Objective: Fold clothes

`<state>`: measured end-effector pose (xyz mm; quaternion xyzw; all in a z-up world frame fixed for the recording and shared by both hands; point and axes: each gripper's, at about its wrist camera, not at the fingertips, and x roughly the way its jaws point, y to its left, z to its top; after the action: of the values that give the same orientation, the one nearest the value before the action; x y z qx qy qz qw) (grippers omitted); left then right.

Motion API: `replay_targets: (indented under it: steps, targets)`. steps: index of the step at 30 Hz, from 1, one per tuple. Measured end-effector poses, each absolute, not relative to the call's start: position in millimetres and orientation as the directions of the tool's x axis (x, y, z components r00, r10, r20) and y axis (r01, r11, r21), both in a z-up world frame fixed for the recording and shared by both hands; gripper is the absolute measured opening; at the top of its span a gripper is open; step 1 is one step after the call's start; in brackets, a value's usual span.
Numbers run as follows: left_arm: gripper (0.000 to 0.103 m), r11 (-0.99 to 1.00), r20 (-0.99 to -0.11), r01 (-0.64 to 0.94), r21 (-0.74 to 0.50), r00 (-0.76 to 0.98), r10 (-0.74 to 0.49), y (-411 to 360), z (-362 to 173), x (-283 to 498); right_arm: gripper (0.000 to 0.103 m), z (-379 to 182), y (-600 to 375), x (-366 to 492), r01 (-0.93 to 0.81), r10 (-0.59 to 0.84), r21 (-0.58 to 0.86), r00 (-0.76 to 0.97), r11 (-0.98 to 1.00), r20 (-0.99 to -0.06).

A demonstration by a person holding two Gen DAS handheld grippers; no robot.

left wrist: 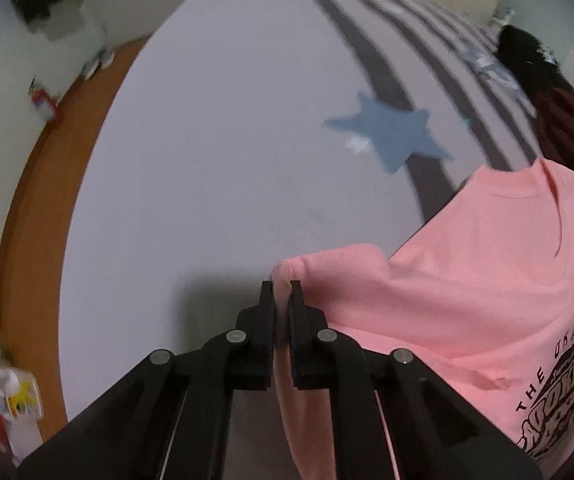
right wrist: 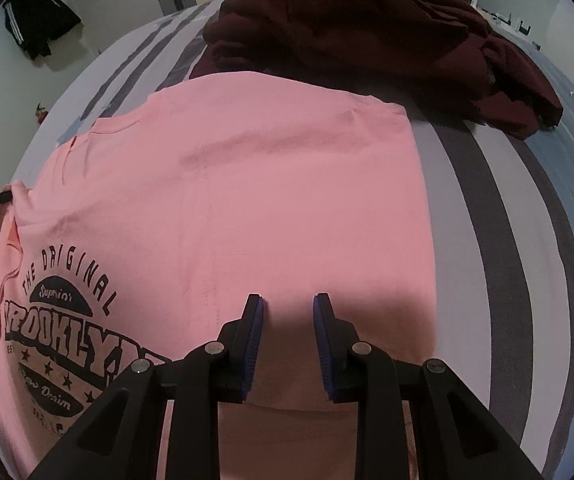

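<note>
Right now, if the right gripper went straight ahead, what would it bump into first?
Probably the pink T-shirt: the open right gripper points across it. Beyond lies the dark red clothes pile, though depth is hard to judge.

T-shirt (right wrist: 267, 184) on bed (left wrist: 215, 160), heaped garment (right wrist: 387, 36) behind.

pink T-shirt (right wrist: 247, 200) print "THE ORIGINAL", "BROOKLYN"

The right claw (right wrist: 289, 308) hovers with jaws apart over a pink T-shirt (right wrist: 271, 184) spread on the striped bed (right wrist: 499, 240). Beyond the claw lies a crumpled maroon garment (right wrist: 375, 28); a black print (right wrist: 59, 332) sits to its left.
</note>
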<state>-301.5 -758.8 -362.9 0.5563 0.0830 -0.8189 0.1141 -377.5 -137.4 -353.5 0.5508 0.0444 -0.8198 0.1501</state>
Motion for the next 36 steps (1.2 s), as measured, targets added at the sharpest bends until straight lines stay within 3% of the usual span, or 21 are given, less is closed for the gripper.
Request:
replay_targets:
  steps: [3, 6, 8, 11, 15, 19, 27, 33, 36]
  targets:
    - [0.007, -0.947, -0.929, 0.32, -0.036, -0.36, -0.086, -760.8, -362.8, -282.5, 0.023, -352.1, -134.6, -377.1, 0.296, -0.199, 0.095, -0.346, -0.951, -0.917]
    - [0.019, -0.945, -0.918, 0.327, -0.02, -0.379, -0.112, -758.0, -357.3, -264.8, 0.024, -352.6, -132.7, -377.1, 0.295, -0.201, 0.098, -0.344, -0.95, -0.917]
    - [0.047, -0.923, -0.897, 0.382, -0.039, -0.42, -0.136, -761.6, -343.1, -256.5, 0.024, -353.7, -137.2, -379.8, 0.303, -0.201, 0.095, -0.343, -0.948, -0.917]
    - [0.059, -0.897, -0.874, 0.429, -0.107, -0.471, -0.121, -759.6, -325.8, -238.4, 0.024, -353.6, -141.5, -381.4, 0.314, -0.202, 0.091, -0.344, -0.945, -0.917]
    - [0.059, -0.893, -0.889, 0.428, -0.14, -0.451, -0.077, -737.8, -322.1, -220.7, 0.024, -349.7, -138.2, -377.4, 0.315, -0.197, 0.084, -0.344, -0.945, -0.918]
    - [0.059, -0.884, -0.918, 0.441, -0.158, -0.396, -0.034, -705.6, -330.0, -166.1, 0.03, -345.2, -128.1, -364.3, 0.301, -0.19, 0.082, -0.348, -0.95, -0.918]
    - [0.059, -0.862, -0.953, 0.468, -0.195, -0.299, 0.053, -643.0, -344.3, -57.3, 0.03, -345.3, -106.0, -320.0, 0.296, -0.138, 0.036, -0.331, -0.955, -0.933]
    - [0.054, -0.917, -0.97, 0.393, -0.07, -0.242, -0.03, -607.7, -355.2, -41.9, 0.036, -344.8, -87.1, -296.6, 0.271, -0.114, 0.025, -0.32, -0.962, -0.941]
    - [0.051, -0.896, -0.968, 0.434, -0.09, -0.249, -0.023, -609.4, -347.8, -43.1, 0.036, -347.1, -85.1, -295.4, 0.261, -0.105, 0.02, -0.318, -0.965, -0.942]
